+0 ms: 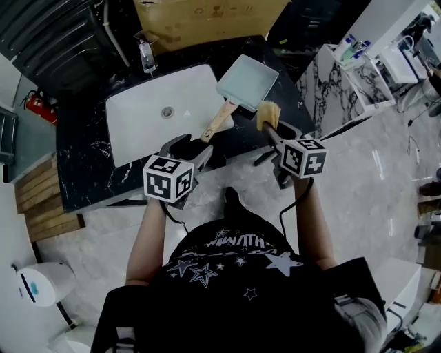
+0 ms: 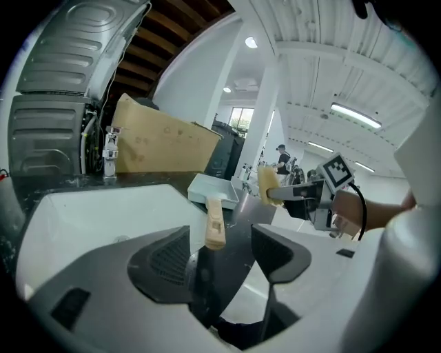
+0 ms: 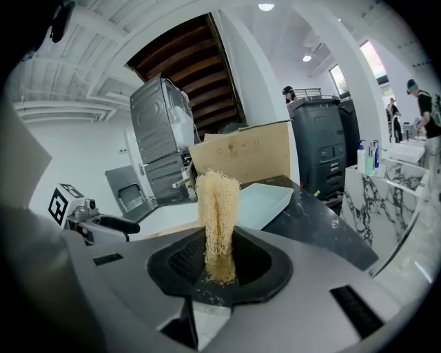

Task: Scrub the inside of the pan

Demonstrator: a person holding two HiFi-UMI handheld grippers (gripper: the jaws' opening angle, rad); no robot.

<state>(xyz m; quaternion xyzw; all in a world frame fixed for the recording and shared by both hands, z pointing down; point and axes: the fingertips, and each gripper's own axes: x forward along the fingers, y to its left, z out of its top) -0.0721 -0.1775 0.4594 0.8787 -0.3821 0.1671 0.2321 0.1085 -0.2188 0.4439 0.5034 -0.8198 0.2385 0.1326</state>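
Note:
A square pale-blue pan (image 1: 248, 81) with a wooden handle (image 1: 219, 124) rests on the black counter, its handle reaching over the sink's right edge. My left gripper (image 1: 189, 148) sits just short of the handle's end. In the left gripper view the jaws stand open (image 2: 220, 241), with the handle tip (image 2: 214, 224) ahead in the gap and no pad touching it. My right gripper (image 1: 270, 127) is shut on a yellow loofah scrubber (image 1: 269, 115), held beside the pan's near right corner. The scrubber (image 3: 217, 220) stands upright between the pads, with the pan (image 3: 262, 203) behind it.
A white sink basin (image 1: 158, 110) with a faucet (image 1: 146, 55) is set in the black marble counter (image 1: 89, 152). Cardboard (image 1: 207, 21) leans behind the pan. A white marble counter (image 1: 331, 83) with bottles stands to the right, and a wooden pallet (image 1: 41, 200) lies on the left floor.

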